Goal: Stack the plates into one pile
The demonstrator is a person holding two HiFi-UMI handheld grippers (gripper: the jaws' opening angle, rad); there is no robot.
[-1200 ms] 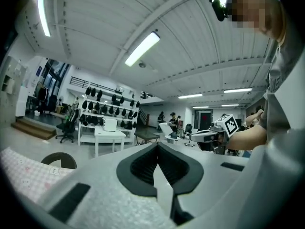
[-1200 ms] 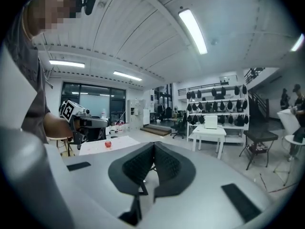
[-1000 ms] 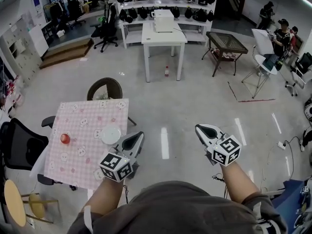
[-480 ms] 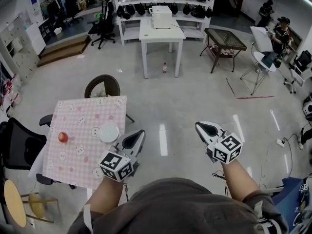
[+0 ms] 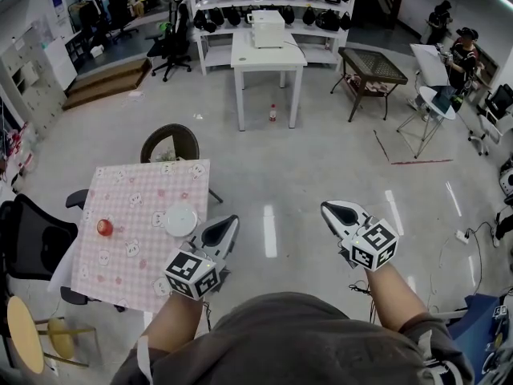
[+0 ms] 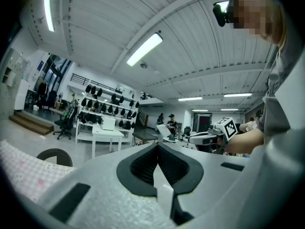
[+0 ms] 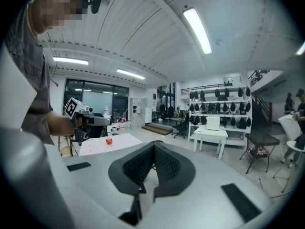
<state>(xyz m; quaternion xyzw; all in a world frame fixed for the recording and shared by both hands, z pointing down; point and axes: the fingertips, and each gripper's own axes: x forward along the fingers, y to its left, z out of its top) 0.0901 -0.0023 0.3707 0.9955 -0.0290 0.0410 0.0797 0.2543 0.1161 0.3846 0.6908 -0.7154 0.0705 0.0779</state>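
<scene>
A white pile of plates [image 5: 180,220] rests near the right edge of a small table with a pink checked cloth [image 5: 128,255]. My left gripper [image 5: 228,224] hovers just right of that table edge, below and to the right of the plates, shut and empty. In the left gripper view its jaws [image 6: 157,151] meet with nothing between them. My right gripper [image 5: 333,210] hangs over the bare floor well to the right, also shut and empty. Its own view shows the jaws [image 7: 153,149] closed together, with the table [image 7: 112,144] to the left behind them.
A red apple [image 5: 105,227] lies on the cloth left of the plates. A dark round-backed chair [image 5: 171,144] stands behind the table, a black chair [image 5: 32,239] to its left. A white table [image 5: 268,54], shelves and people stand farther off.
</scene>
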